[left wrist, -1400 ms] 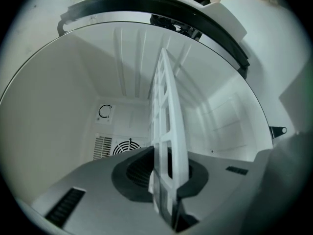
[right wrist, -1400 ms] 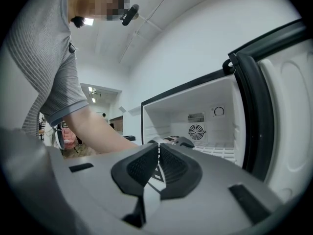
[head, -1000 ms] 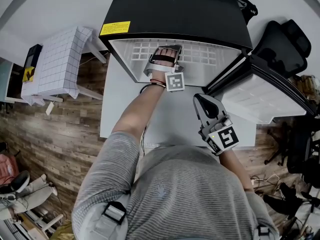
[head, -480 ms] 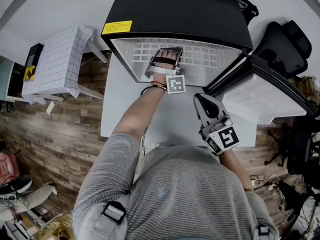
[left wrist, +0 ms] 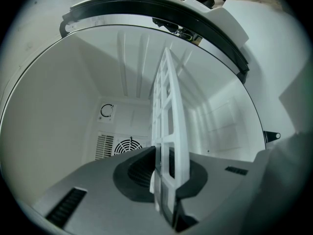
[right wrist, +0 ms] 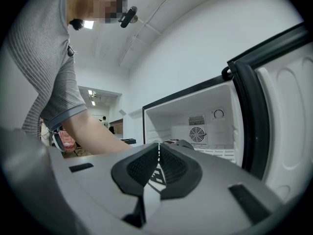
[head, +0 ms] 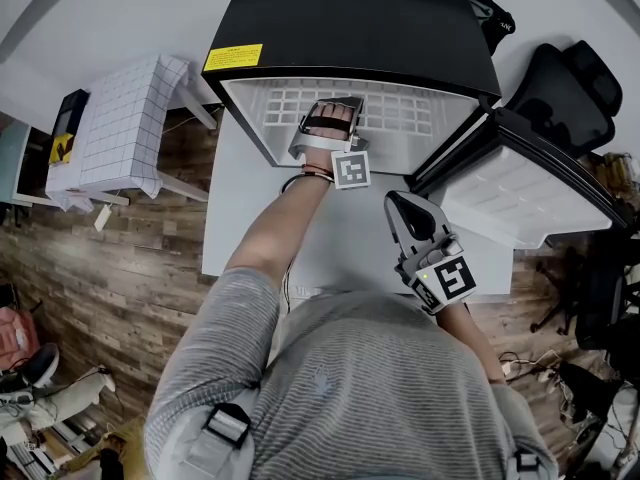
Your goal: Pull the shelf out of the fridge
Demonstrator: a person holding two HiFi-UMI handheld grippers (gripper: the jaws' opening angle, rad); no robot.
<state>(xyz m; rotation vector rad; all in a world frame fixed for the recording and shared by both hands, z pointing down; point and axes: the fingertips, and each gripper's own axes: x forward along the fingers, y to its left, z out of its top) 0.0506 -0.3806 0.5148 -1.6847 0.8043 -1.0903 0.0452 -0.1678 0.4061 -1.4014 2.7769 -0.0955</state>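
at the far left of the head view a small table (head: 120, 118) with a checked cloth stands on the wooden floor (head: 100, 268), just beside a white platform (head: 240, 218). the black-topped fridge (head: 350, 18) stands on that platform, a yellow label (head: 232, 56) at its front left corner. the white grid shelf (head: 400, 108) lies level inside the open fridge, its front edge at the opening. the left gripper (head: 335, 103) reaches in over that front edge, left of the middle, with its marker cube (head: 351, 170) just outside the fridge. in the left gripper view the left gripper (left wrist: 164, 155) is clamped on the shelf (left wrist: 168, 106): the grid's edge runs between the two dark pads and both press on it, with the fridge's back wall and a round fan grille (left wrist: 128, 146) behind. further right in the head view the right gripper (head: 410, 218) hangs above the platform in front of the person's chest, well apart from the shelf. in the right gripper view its jaws are together with nothing between them, and the right gripper (right wrist: 158, 153) points toward the open fridge (right wrist: 195, 116), where the shelf (right wrist: 215, 153) shows low inside. at the right of the head view the fridge door (head: 520, 188) stands swung wide, and an office chair (head: 565, 88) sits behind it.
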